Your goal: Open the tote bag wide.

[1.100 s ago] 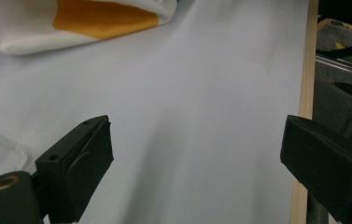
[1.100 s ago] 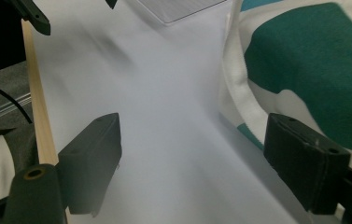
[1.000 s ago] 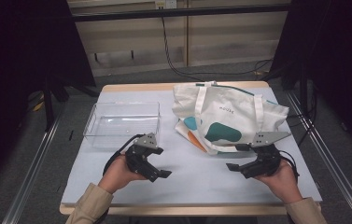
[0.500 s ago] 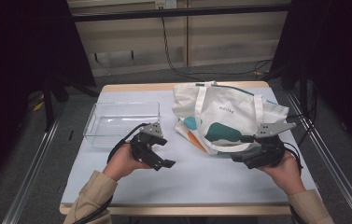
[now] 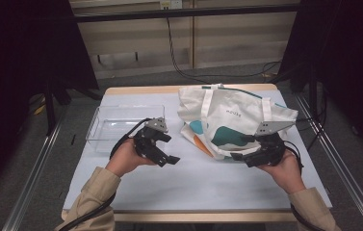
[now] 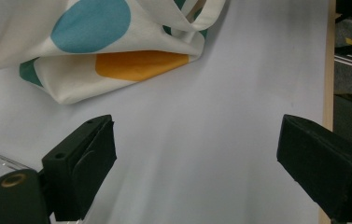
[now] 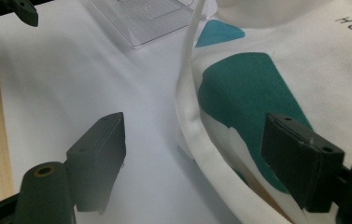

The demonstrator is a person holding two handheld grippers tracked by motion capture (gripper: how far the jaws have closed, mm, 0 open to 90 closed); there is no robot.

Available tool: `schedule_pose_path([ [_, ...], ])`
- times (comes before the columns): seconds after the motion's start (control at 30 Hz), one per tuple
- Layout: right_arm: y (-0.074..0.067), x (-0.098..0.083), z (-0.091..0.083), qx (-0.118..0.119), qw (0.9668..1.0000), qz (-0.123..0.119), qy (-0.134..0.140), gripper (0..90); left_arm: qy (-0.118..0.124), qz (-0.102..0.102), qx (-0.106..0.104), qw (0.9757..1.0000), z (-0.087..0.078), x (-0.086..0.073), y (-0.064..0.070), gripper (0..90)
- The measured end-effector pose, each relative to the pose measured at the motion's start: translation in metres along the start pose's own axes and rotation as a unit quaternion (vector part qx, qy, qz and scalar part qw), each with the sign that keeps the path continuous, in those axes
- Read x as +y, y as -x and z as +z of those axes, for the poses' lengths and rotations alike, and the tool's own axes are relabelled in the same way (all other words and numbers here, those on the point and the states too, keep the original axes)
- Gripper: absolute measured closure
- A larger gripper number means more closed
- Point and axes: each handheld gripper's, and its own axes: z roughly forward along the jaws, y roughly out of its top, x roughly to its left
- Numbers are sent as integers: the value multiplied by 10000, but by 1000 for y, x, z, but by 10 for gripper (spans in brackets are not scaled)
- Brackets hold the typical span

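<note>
The high view shows a cloth tote bag [image 5: 237,120] lying flat on the far right part of the white table [image 5: 203,187]. The right gripper [image 5: 244,155] is the nearer one: it sits at the bag's near edge, pointing left along that edge. In the right gripper view the bag's rim [image 7: 197,135] runs up between the two black jaws. The jaws stand wide apart and do not press on the cloth, so nothing is held.

The left gripper [image 5: 168,159] is a little way off to the left of the bag, with bare table between them. Its jaws gape too and are empty. In the left gripper view the bag's corner [image 6: 117,65] lies ahead of it.

The bag is cream with blue, green and orange blobs and two long handles. It looks soft and floppy. A clear plastic box [image 5: 123,122] sits to its left.
</note>
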Motion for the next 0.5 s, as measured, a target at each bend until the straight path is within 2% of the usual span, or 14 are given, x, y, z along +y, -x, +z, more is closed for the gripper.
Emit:
schedule_pose_path([
  [0.13, 2, 4, 3, 72, 9999, 27, 71, 228, -11, -20, 35, 10000, 0, 3, -3, 119],
  [0.2, 6, 10, 7, -59, 10000, 5, 7, 244, -39, -3, 62, 10000, 0, 7, -5, 120],
  [0.37, 11, 16, 4, -122, 9999, -39, 2, 244, 13, -12, 12, 10000, 0, 9, -8, 122],
  [0.4, 13, 17, 3, -125, 9999, -66, -2, 244, -45, 26, 15, 10000, 0, 10, -10, 123],
  [0.5, 19, 20, 1, -243, 9996, -100, -43, 244, 13, -27, 35, 10000, 1, 11, -11, 124],
])
